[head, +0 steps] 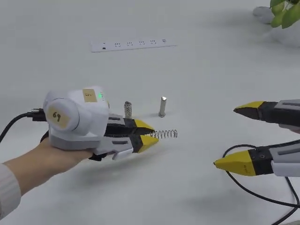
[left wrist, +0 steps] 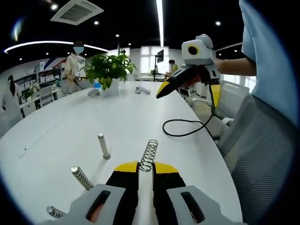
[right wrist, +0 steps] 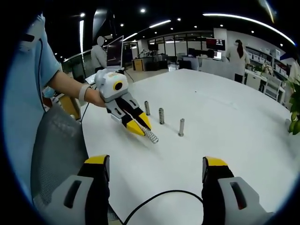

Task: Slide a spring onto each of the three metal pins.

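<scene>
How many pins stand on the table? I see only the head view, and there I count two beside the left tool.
Observer: Three. The right gripper view shows a third pin close to the left tool.
Operator: Does it carry a spring already?
Observer: Yes. In the left gripper view a spring wraps it.
Operator: Is the right tool empty further back, where my view cuts it off?
Observer: Yes. In its own view the right tool is wide open, with nothing between its jaws.
</scene>
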The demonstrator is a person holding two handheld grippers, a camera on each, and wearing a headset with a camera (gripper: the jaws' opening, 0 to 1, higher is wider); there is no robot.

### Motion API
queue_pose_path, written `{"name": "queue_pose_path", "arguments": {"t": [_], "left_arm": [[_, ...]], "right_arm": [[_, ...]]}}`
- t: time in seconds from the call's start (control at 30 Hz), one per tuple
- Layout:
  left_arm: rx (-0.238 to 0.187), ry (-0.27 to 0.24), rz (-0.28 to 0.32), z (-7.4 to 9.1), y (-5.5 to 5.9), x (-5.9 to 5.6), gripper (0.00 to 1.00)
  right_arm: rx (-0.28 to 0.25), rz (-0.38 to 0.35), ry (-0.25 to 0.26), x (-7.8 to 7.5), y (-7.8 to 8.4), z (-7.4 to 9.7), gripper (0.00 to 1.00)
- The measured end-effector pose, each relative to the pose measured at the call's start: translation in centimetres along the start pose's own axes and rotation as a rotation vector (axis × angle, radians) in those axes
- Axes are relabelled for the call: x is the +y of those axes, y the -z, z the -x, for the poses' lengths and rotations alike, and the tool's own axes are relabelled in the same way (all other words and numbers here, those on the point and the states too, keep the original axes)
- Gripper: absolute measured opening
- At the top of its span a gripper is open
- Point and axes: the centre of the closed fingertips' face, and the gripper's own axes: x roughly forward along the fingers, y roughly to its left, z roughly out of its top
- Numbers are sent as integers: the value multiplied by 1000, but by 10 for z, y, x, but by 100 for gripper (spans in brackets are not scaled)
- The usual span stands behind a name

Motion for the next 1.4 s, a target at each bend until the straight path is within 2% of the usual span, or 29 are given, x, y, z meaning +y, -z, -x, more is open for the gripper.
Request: {"name": "queue_pose_path", "arguments": {"t": [0.17, 0.4, 0.7, 0.93, 1.13, 1.4], "left_arm": [[-25, -20, 2, 16, -9, -5, 3], [-51, -55, 10, 38, -16, -14, 3], [-74, -109, 27, 60, -15, -17, 3], [-88, -131, 35, 69, -17, -23, 3], [-109, -143, 36, 72, -23, -28, 3], [-118, -145, 39, 73, -23, -31, 3]], "right_arm": [[-13, 15, -29, 9, -9, -6, 77], [-14, 48, -80, 22, -20, -19, 76], [-11, 103, -147, 34, -35, -36, 72], [-9, 141, -202, 43, -46, -46, 67], [2, 160, -260, 50, -51, -54, 57], [44, 204, -333, 59, -50, -62, 38]]}}
